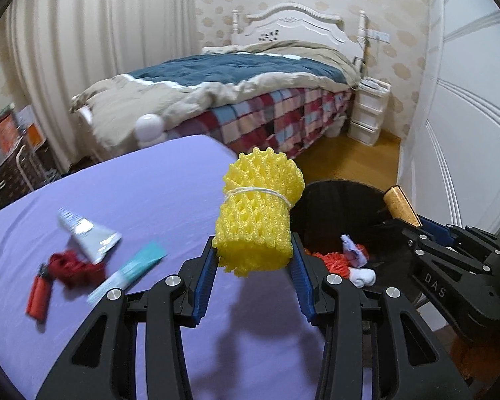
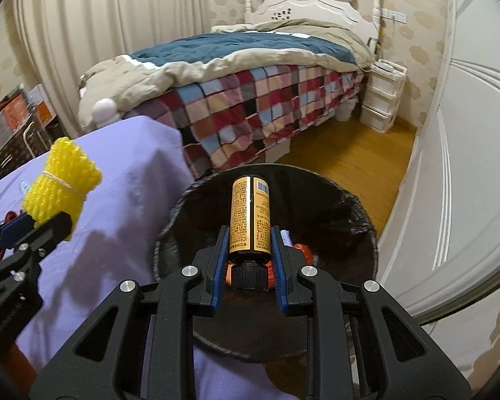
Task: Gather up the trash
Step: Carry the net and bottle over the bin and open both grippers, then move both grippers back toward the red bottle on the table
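My left gripper (image 1: pixel 254 260) is shut on a yellow foam net roll (image 1: pixel 258 210) tied with string, held above the purple table's right edge; the roll also shows in the right wrist view (image 2: pixel 61 183). My right gripper (image 2: pixel 250 250) is shut on a gold bottle (image 2: pixel 250 215) with a black cap, held over the black-lined trash bin (image 2: pixel 360 233). The bin (image 1: pixel 336 200) holds orange and white scraps (image 1: pixel 350 260). On the purple table (image 1: pixel 133 200) lie a silver wrapper (image 1: pixel 90 233), a teal tube (image 1: pixel 130 271), a red netting wad (image 1: pixel 73 268) and a red lighter (image 1: pixel 38 295).
A bed (image 2: pixel 250 76) with a checkered cover stands behind the table. A white drawer unit (image 2: pixel 383 100) sits by the wall. A white door (image 2: pixel 476 133) is at the right. Boxes and a rack (image 1: pixel 6 153) stand at the left.
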Demonstrator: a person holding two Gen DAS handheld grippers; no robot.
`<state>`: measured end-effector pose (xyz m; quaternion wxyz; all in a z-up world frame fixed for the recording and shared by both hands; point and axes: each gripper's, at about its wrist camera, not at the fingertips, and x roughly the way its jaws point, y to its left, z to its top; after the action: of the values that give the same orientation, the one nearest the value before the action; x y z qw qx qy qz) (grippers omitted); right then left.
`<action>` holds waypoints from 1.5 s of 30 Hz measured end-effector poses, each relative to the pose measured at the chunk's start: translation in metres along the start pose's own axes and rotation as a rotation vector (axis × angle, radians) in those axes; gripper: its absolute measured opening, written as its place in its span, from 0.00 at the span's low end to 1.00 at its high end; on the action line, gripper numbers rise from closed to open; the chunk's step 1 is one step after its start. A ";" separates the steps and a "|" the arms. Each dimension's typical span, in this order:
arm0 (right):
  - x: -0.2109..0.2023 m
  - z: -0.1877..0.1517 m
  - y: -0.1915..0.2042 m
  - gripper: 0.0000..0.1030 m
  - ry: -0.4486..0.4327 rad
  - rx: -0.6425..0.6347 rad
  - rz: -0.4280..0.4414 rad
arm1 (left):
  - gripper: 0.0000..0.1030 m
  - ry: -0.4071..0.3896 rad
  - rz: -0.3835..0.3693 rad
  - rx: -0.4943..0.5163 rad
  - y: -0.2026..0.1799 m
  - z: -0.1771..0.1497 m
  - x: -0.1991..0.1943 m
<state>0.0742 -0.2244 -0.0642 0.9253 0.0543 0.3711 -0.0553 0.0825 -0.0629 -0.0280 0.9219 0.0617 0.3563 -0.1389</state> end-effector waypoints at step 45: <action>-0.003 -0.022 0.031 0.55 0.042 0.025 0.065 | 0.69 0.056 0.171 -0.022 0.044 -0.035 -0.017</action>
<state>0.0614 -0.1907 -0.0759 0.9179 0.0791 0.3878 -0.0287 0.0611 -0.0095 -0.0421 0.9206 0.0856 0.3771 -0.0541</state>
